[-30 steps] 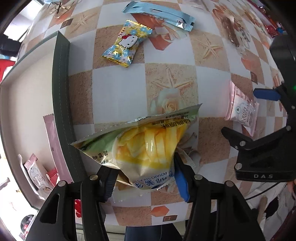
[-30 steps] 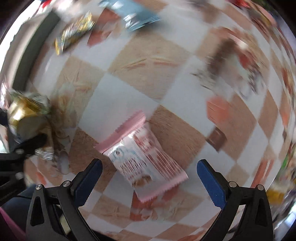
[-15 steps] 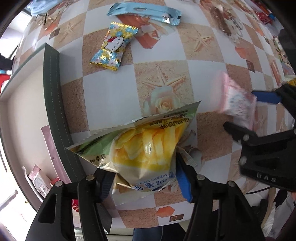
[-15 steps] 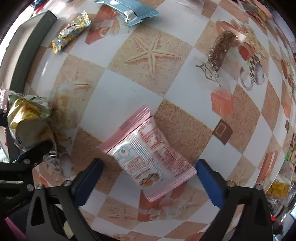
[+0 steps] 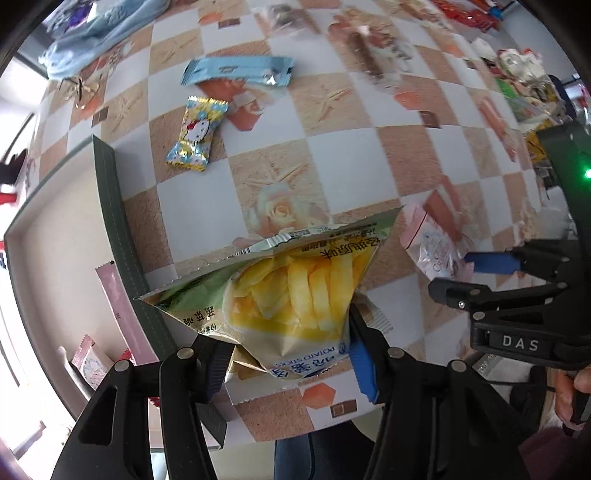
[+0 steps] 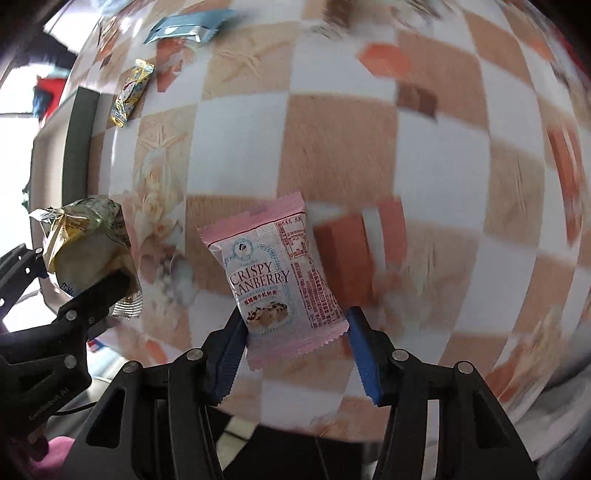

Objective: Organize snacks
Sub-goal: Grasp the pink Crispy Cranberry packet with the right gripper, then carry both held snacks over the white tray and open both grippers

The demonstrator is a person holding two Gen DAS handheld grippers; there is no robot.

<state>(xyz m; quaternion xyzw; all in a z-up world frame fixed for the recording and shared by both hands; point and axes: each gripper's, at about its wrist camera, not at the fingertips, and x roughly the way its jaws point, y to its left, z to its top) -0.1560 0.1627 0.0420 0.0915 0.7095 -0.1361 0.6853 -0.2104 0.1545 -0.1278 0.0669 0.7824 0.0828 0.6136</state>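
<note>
My left gripper [image 5: 288, 354] is shut on a yellow potato sticks bag [image 5: 291, 295] and holds it above the checkered table, beside the dark-rimmed box [image 5: 118, 221] at the left. The bag also shows in the right wrist view [image 6: 88, 243]. My right gripper [image 6: 295, 343] is shut on a pink Crispy Cranberry packet [image 6: 273, 280] and holds it lifted off the table; the packet also shows in the left wrist view [image 5: 432, 247]. The box holds a long pink stick packet [image 5: 122, 314] and a small pink packet [image 5: 88, 362].
A Hello Kitty candy [image 5: 195, 134] and a light blue wrapper [image 5: 236, 70] lie on the table beyond the box. A brown snack bar [image 5: 365, 48] and several more snacks sit at the far right. A blue cloth [image 5: 92, 33] lies at the far left.
My right gripper has closed on the pink packet and lifted it off the table toward the left. My left gripper still holds the potato sticks bag, pulled back a little.
</note>
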